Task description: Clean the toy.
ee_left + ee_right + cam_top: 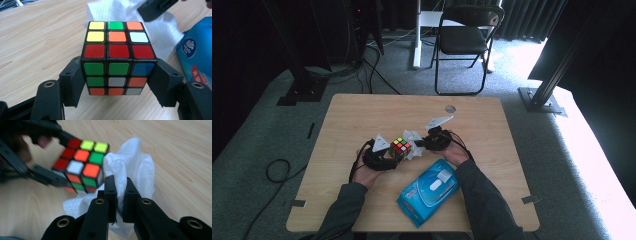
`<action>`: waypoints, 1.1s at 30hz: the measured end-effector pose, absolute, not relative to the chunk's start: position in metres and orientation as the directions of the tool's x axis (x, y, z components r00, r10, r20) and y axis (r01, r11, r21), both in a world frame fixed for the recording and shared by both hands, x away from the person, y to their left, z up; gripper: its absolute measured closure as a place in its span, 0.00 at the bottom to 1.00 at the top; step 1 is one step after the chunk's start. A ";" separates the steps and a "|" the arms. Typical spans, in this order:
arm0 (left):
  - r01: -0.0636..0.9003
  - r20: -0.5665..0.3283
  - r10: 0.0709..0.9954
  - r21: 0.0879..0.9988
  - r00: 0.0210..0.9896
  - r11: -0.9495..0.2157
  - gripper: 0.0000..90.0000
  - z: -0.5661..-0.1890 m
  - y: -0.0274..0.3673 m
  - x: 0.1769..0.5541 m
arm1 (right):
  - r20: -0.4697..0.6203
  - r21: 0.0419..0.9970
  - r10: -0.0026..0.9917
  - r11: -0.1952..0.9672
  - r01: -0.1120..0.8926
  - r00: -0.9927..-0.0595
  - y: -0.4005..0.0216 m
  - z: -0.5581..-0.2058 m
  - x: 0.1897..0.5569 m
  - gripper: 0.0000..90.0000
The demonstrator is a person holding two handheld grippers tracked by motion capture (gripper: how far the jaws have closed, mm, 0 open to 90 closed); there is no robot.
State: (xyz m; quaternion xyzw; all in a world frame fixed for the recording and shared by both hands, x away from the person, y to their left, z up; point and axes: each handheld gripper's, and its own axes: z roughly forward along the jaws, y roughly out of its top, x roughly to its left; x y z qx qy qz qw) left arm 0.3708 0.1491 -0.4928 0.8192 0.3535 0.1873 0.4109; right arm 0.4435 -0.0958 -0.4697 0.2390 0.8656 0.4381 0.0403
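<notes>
Wooden table [362,120] on grey carpet [257,135], folding chair [464,37] behind.

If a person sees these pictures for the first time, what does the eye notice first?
First, the bright multicoloured puzzle cube, clamped between the jaws of the left tool near the middle of the light wooden table. Next, the crumpled white wipe pinched by the right tool right beside the cube, and the blue wipes pack nearer the person.

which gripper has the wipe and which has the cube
The right gripper pinches the white wipe; the left gripper clamps the puzzle cube by two opposite sides.
</notes>
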 end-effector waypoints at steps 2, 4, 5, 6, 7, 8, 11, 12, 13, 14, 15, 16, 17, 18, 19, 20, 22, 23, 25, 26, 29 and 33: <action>0.424 0.018 0.731 0.805 0.683 -0.415 0.38 -0.493 0.148 0.371 | 0.154 0.792 0.439 0.481 0.376 -0.885 -0.096 -0.467 0.444 0.95; 0.423 0.018 0.727 0.804 0.686 -0.419 0.38 -0.494 0.147 0.370 | 0.170 0.803 0.434 0.460 0.379 -0.885 -0.096 -0.464 0.444 0.95; 0.423 0.018 0.726 0.803 0.687 -0.420 0.38 -0.494 0.146 0.370 | 0.175 0.806 0.433 0.452 0.381 -0.884 -0.096 -0.463 0.444 0.95; 0.422 0.018 0.726 0.804 0.688 -0.419 0.38 -0.494 0.146 0.370 | 0.179 0.810 0.432 0.445 0.382 -0.884 -0.096 -0.462 0.444 0.95; 0.421 0.019 0.725 0.803 0.688 -0.421 0.38 -0.494 0.145 0.370 | 0.180 0.812 0.431 0.443 0.381 -0.884 -0.096 -0.461 0.445 0.95; 0.419 0.020 0.722 0.803 0.691 -0.424 0.38 -0.494 0.145 0.370 | 0.180 0.812 0.431 0.442 0.380 -0.884 -0.095 -0.461 0.445 0.95; 0.410 0.018 0.711 0.806 0.703 -0.426 0.38 -0.493 0.144 0.369 | 0.185 0.811 0.434 0.439 0.387 -0.881 -0.093 -0.462 0.446 0.95; 0.407 0.018 0.708 0.808 0.706 -0.426 0.38 -0.493 0.144 0.368 | 0.185 0.811 0.435 0.440 0.387 -0.881 -0.092 -0.463 0.446 0.95; 0.405 0.018 0.707 0.809 0.707 -0.426 0.38 -0.493 0.144 0.368 | 0.189 0.809 0.437 0.438 0.392 -0.879 -0.091 -0.464 0.447 0.95; 0.404 0.018 0.706 0.810 0.708 -0.425 0.38 -0.493 0.144 0.368 | 0.193 0.810 0.438 0.435 0.395 -0.878 -0.091 -0.465 0.448 0.95; 0.403 0.018 0.707 0.812 0.707 -0.423 0.38 -0.492 0.143 0.368 | 0.197 0.809 0.439 0.432 0.398 -0.877 -0.090 -0.465 0.448 0.95; 0.401 0.018 0.706 0.812 0.708 -0.423 0.38 -0.492 0.143 0.368 | 0.201 0.810 0.436 0.430 0.399 -0.877 -0.089 -0.466 0.448 0.95; 0.400 0.019 0.705 0.813 0.709 -0.424 0.38 -0.492 0.143 0.367 | 0.203 0.809 0.434 0.431 0.400 -0.878 -0.089 -0.466 0.449 0.95; 0.397 0.021 0.704 0.813 0.710 -0.425 0.38 -0.492 0.143 0.367 | 0.206 0.808 0.432 0.432 0.402 -0.878 -0.088 -0.467 0.449 0.95; 0.395 0.021 0.703 0.815 0.711 -0.424 0.38 -0.491 0.143 0.367 | 0.208 0.806 0.432 0.433 0.404 -0.878 -0.087 -0.467 0.449 0.95; 0.393 0.021 0.702 0.816 0.712 -0.423 0.38 -0.491 0.144 0.367 | 0.211 0.803 0.432 0.435 0.407 -0.877 -0.086 -0.468 0.449 0.95; 0.390 0.025 0.700 0.816 0.714 -0.427 0.38 -0.490 0.144 0.366 | 0.217 0.798 0.431 0.439 0.414 -0.876 -0.086 -0.469 0.450 0.95; 0.389 0.025 0.701 0.817 0.713 -0.425 0.38 -0.490 0.144 0.366 | 0.219 0.796 0.431 0.440 0.416 -0.875 -0.086 -0.470 0.451 0.95; 0.389 0.026 0.702 0.817 0.712 -0.425 0.38 -0.490 0.143 0.366 | 0.224 0.790 0.433 0.444 0.423 -0.873 -0.087 -0.471 0.451 0.95; 0.388 0.028 0.702 0.817 0.712 -0.426 0.38 -0.490 0.143 0.366 | 0.227 0.788 0.436 0.444 0.427 -0.871 -0.087 -0.472 0.451 0.95; 0.390 0.030 0.704 0.816 0.709 -0.427 0.38 -0.490 0.143 0.366 | 0.229 0.789 0.437 0.440 0.428 -0.870 -0.087 -0.472 0.452 0.95; 0.389 0.031 0.705 0.817 0.709 -0.427 0.38 -0.489 0.143 0.366 | 0.226 0.793 0.448 0.431 0.431 -0.865 -0.088 -0.471 0.452 0.95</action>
